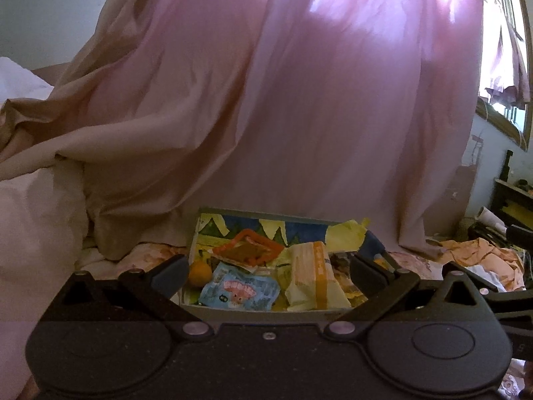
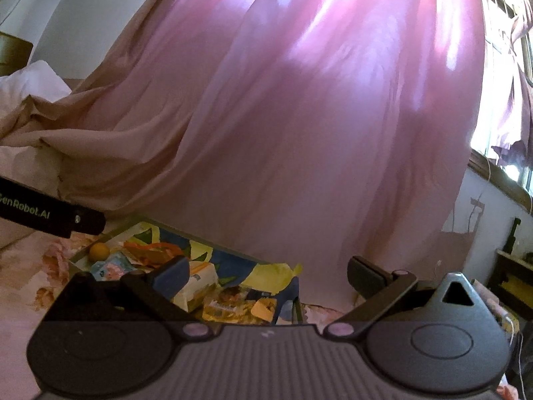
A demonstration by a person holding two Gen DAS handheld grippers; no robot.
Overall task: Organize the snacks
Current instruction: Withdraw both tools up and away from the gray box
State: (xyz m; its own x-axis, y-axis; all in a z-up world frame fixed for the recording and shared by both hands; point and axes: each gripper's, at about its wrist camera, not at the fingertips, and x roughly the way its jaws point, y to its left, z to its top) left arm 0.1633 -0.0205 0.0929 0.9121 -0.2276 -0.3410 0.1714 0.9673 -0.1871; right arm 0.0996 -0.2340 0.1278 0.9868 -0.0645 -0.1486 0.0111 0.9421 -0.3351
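Honestly, both the left gripper (image 1: 266, 266) and right gripper (image 2: 266, 275) hover with fingers spread and empty over the snack box (image 1: 263, 308), so a careless grab could crush the flimsy packets.

place: home bedroom | cues: floral bedsheet (image 2: 30, 266), white pillow (image 2: 33, 80), pink curtain (image 2: 299, 116) over sunlit window (image 2: 499, 100)

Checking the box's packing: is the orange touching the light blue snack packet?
Cannot tell. In the left wrist view the orange borders the light blue snack packet; contact unclear.
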